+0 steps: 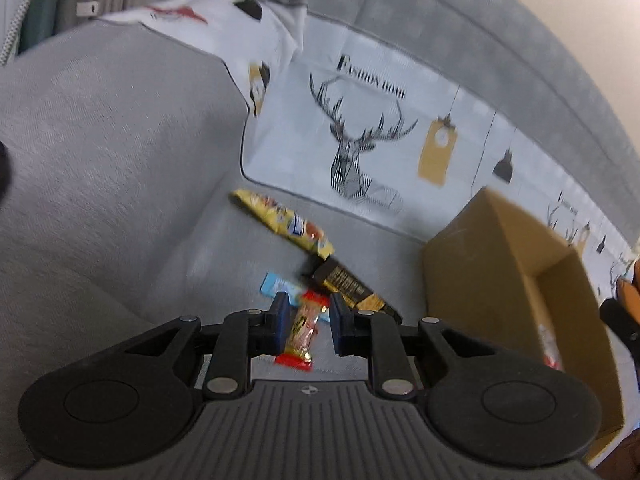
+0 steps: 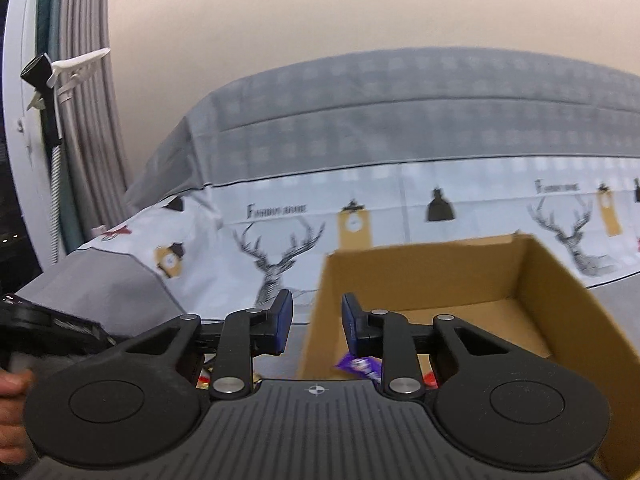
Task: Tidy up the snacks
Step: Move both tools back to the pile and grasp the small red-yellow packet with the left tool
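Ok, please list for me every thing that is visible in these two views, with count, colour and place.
sofa: one, grey, under everything
printed cover: one, white with deer, on sofa back
cardboard box: one, brown, open, on seat
yellow snack pack: one, on seat
black-and-gold bar: one, beside it
blue wrapper: one, light blue, on seat
purple wrapper: one, seemingly inside box
red snack bar: one, in left gripper
left gripper: black, blue pads, closed on bar
right gripper: black, open, empty
hand: one, right view's left edge
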The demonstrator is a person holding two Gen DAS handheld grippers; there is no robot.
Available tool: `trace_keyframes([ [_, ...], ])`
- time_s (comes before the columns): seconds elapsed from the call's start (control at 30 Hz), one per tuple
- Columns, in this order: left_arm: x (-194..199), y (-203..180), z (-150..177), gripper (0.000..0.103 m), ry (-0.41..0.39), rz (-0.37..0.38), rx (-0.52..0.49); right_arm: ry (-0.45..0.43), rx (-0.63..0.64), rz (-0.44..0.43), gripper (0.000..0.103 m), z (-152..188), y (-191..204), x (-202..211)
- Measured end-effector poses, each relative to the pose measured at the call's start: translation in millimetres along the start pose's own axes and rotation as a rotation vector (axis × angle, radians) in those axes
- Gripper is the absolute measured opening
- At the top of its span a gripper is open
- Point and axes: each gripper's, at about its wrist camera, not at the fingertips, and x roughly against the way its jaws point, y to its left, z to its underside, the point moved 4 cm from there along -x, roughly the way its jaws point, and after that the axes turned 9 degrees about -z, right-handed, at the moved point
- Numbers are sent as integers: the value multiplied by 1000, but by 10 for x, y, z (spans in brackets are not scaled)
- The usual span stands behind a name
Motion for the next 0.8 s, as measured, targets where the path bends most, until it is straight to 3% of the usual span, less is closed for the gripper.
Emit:
trace_keyframes([
  [0.2,-251,-214,137,31,35,-53,-112,38,27,-48,34,64,156,-121],
  [0.27,-318,-265,157,38,28,-67,-134,48,42,-56,36,80,185,-145],
  [0.3,-366,-297,167,47,34,-78,-149,52,48,-59,37,83,194,-152],
  [0.43,-540,-386,187,53,54,-113,-197,57,62,-67,43,79,189,-160],
  [0.73,-753,-485,244,54,90,-163,-249,75,52,-63,50,97,118,-183],
  [0.8,-771,-488,254,46,96,-172,-253,78,50,-63,51,106,111,-182],
])
